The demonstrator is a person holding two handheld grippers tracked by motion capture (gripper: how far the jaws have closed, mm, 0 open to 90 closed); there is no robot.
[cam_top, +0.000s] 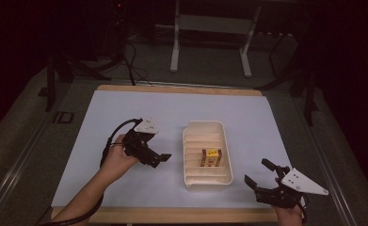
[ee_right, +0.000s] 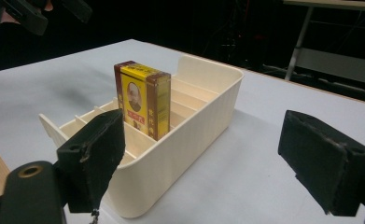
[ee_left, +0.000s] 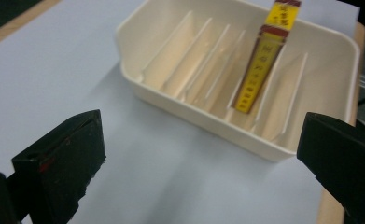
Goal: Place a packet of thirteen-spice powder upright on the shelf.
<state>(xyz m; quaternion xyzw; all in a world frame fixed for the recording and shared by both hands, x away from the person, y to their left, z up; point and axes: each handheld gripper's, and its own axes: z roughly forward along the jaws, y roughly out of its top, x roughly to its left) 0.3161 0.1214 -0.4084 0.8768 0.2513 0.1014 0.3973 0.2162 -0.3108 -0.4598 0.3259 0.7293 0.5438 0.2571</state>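
On the bench, high view: box upright in a tray slot; both hand-held grippers empty, left, right. Left gripper view: jaws wide apart. Right gripper view: jaws wide apart; advisably approach the box squarely from above, clear of dividers

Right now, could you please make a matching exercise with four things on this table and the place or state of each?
Things:
1. box
2. tray
3. left gripper
4. right gripper

Places or states:
A. open, right of the tray
B. upright between dividers
C. open, left of the tray
D. mid-table, cream

Pairs: 1-B, 2-D, 3-C, 4-A
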